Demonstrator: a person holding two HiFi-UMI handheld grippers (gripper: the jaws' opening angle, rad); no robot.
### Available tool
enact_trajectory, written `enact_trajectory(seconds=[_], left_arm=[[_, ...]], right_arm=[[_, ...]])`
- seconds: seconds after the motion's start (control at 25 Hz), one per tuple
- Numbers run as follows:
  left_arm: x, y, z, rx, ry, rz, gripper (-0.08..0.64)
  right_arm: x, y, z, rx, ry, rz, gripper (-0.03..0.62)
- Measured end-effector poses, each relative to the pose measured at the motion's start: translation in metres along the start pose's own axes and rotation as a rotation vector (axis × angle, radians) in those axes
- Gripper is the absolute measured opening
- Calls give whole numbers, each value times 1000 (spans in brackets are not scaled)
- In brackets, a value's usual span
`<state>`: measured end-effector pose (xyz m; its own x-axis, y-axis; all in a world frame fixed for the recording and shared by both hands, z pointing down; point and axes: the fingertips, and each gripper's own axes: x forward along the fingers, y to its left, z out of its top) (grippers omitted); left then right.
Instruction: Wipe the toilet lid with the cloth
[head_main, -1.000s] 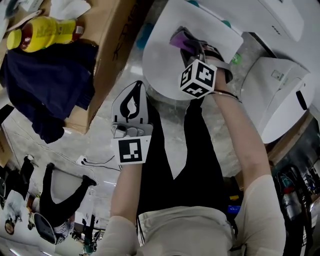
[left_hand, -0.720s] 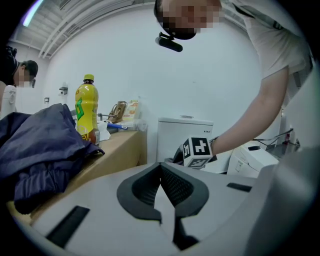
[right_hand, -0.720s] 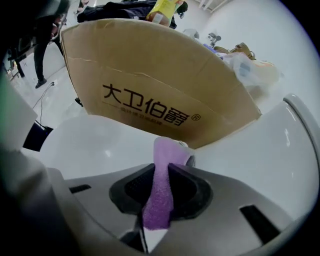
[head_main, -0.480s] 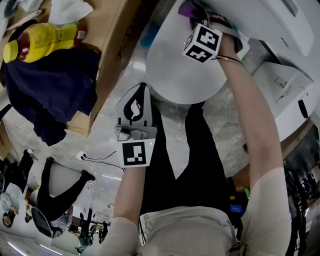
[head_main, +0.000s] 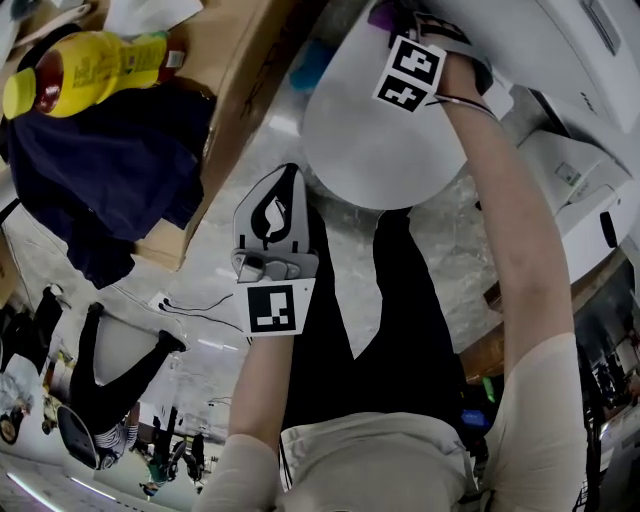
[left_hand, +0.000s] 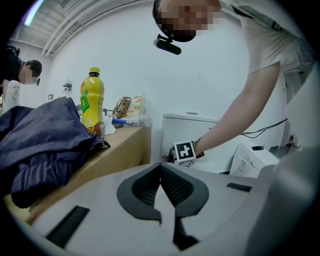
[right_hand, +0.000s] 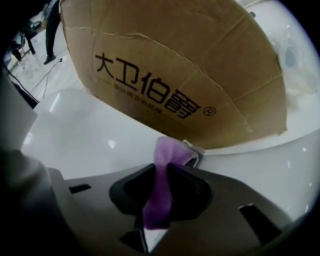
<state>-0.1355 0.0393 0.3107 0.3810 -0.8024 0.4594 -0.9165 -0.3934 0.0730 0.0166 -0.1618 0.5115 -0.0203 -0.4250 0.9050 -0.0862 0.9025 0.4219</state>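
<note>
**Over the far end of the lid (head_main: 370, 150): cloth (right_hand: 167, 155) in the right tongs (right_hand: 161, 167)**

The purple cloth is clamped between the right tongs, and its tip pokes out toward a cardboard box (right_hand: 175, 65). Whether it touches the white lid is hard to tell. In the head view the top edge cuts off those tips. Closed on nothing, the left tongs (left_hand: 160, 167) hang just off the near rim.
</note>
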Motion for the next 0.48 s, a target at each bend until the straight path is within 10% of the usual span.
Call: enact_trajectory(seconds=[0.48], left_arm=[[-14,5,2,-11,-25,16,15]], right_arm=[[-13,55,26,45,-26,75,86]])
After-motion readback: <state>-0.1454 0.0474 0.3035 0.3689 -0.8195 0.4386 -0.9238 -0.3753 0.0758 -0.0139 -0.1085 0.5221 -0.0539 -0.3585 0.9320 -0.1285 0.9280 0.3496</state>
